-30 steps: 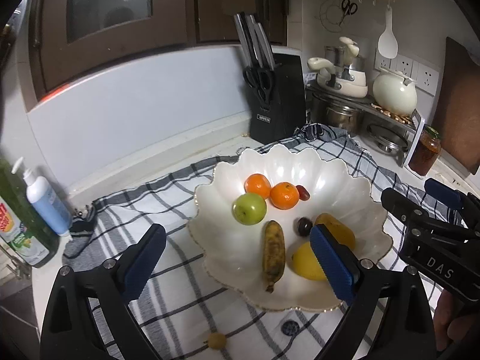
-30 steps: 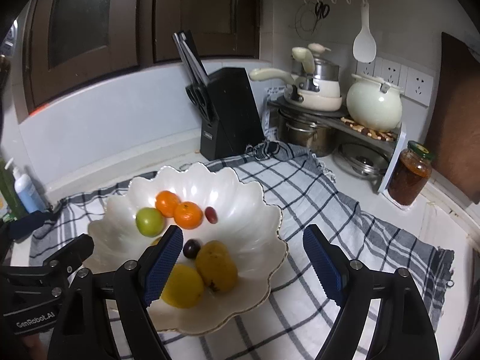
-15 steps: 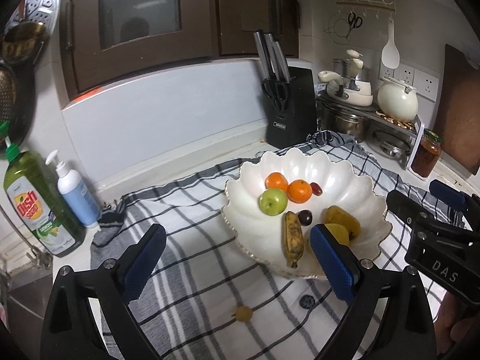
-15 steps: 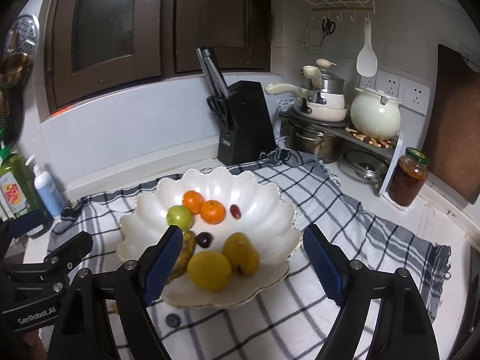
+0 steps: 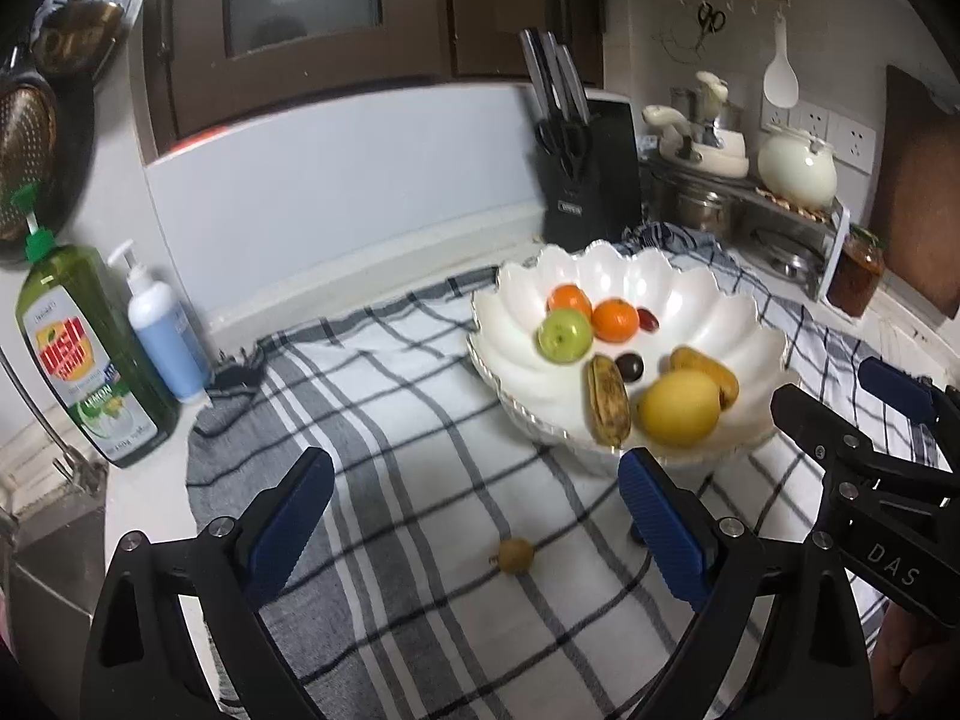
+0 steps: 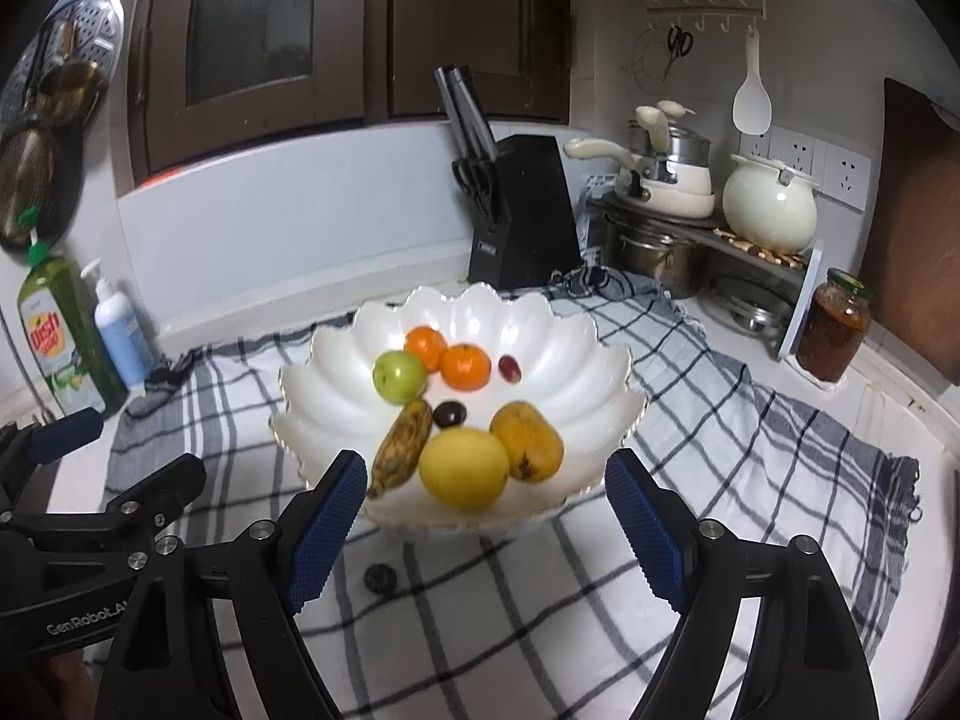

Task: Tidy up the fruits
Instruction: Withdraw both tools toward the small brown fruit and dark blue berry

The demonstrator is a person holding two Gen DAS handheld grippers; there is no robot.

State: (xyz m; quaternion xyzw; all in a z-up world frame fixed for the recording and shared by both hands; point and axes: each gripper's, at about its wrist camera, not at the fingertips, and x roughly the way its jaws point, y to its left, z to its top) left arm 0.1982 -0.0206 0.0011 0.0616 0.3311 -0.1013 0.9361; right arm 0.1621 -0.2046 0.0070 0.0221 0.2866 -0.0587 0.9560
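Pulling back from the bowl (image 5: 624, 354) at one o'clock, both claws, left claw (image 5: 474, 516) and right claw (image 6: 483, 519), are gaping empty, exposing a stray fruit (image 5: 516, 555) on the cloth (image 5: 390, 420), suggesting another pickup

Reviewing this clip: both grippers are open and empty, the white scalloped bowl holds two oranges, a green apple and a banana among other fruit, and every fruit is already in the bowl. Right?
Not quite: not every fruit is in the white scalloped bowl. The left wrist view shows a small brownish fruit lying on the checked cloth in front of it. The rest holds: left gripper and right gripper are open and empty.
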